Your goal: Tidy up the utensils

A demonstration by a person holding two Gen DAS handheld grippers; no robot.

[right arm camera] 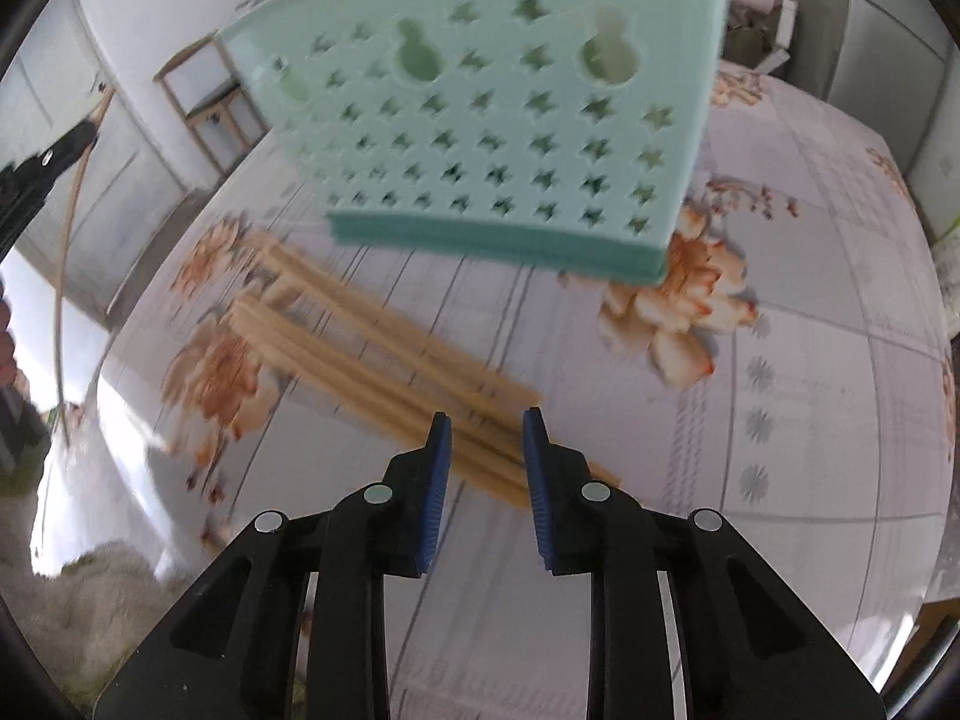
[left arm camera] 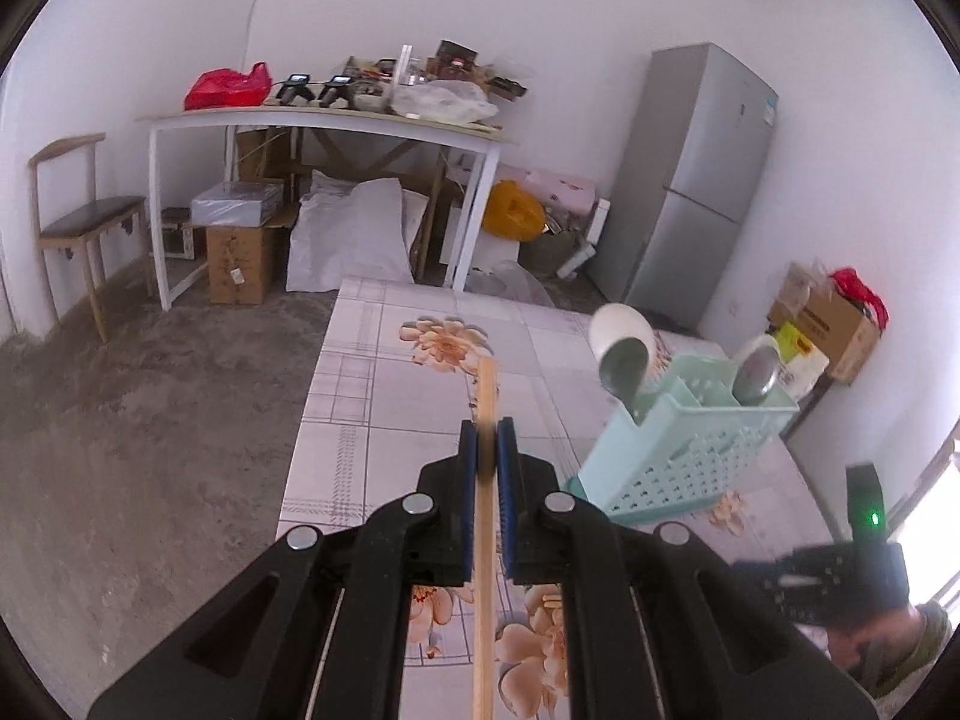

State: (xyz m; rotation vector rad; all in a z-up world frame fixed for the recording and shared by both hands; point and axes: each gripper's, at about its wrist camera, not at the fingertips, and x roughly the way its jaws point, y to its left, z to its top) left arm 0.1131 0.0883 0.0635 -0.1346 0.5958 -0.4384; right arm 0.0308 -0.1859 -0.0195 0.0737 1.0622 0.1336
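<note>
In the left wrist view my left gripper [left arm camera: 486, 429] is shut on a single wooden chopstick [left arm camera: 486, 387], which runs straight out past the blue pads, held above the flowered table [left arm camera: 390, 396]. To its right stands a mint-green perforated utensil basket [left arm camera: 678, 456] holding two metal spoons [left arm camera: 624, 369] and a white spoon [left arm camera: 615, 324]. In the right wrist view my right gripper [right arm camera: 486, 420] hovers, pointed down, over a blurred bundle of several chopsticks [right arm camera: 360, 348] lying on the table [right arm camera: 780, 420]. Its jaws stand apart, with the bundle's near ends under and between them. The basket [right arm camera: 480, 120] stands just behind.
Beyond the table's far edge are bare floor, a cluttered white table [left arm camera: 324, 120], a chair [left arm camera: 78, 222] and a grey fridge [left arm camera: 690, 180]. A cardboard box [left arm camera: 834, 324] sits at the right wall. A person's hand [left arm camera: 888, 630] shows at the lower right.
</note>
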